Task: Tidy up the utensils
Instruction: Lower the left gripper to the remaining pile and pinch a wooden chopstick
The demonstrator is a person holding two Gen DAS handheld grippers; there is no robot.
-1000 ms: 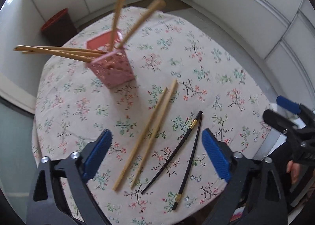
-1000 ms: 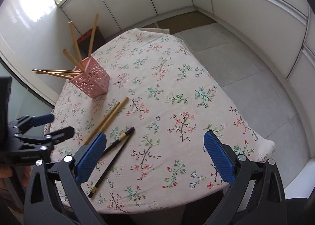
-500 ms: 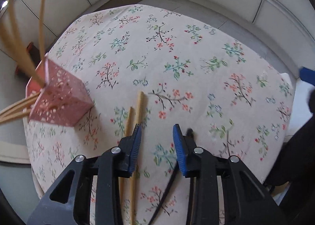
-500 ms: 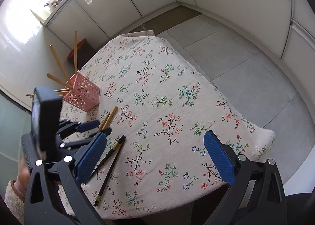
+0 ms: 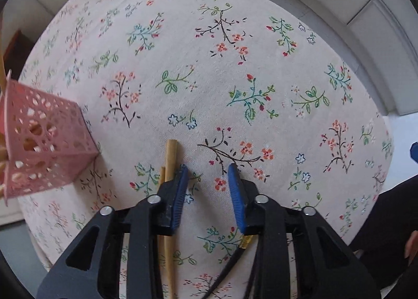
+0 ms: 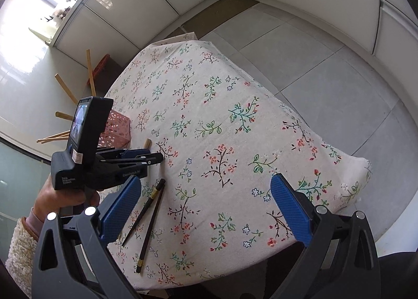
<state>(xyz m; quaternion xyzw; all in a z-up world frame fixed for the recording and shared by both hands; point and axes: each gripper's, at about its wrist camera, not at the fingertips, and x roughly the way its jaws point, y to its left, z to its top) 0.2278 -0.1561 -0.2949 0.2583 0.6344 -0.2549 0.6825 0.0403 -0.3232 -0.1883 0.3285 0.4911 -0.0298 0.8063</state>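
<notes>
Two wooden chopsticks [image 5: 171, 157] lie on the floral tablecloth [image 5: 235, 84], their far ends poking out just left of my left gripper's left finger. My left gripper [image 5: 207, 168] points straight down close over the cloth. Its jaws are closing with only cloth between them. Two black chopsticks [image 5: 241, 245] with gold bands run under its right finger. The pink perforated holder [image 5: 44, 147] stands at the left with several wooden chopsticks [image 6: 90, 71] in it. In the right wrist view my right gripper [image 6: 206, 194] hangs wide open over the cloth, beside the black chopsticks [image 6: 151, 210] and the left gripper [image 6: 159, 156].
A hand [image 6: 60, 194] in a fleecy sleeve holds the left gripper. The table's near edge [image 6: 261, 254] drops to a grey tiled floor [image 6: 326, 76]. White cabinets line the walls. A dark red bin [image 6: 102, 66] stands behind the table.
My left gripper has come down close over the chopsticks and its jaws have narrowed from wide apart. The right gripper has rolled a little and still looks over the table.
</notes>
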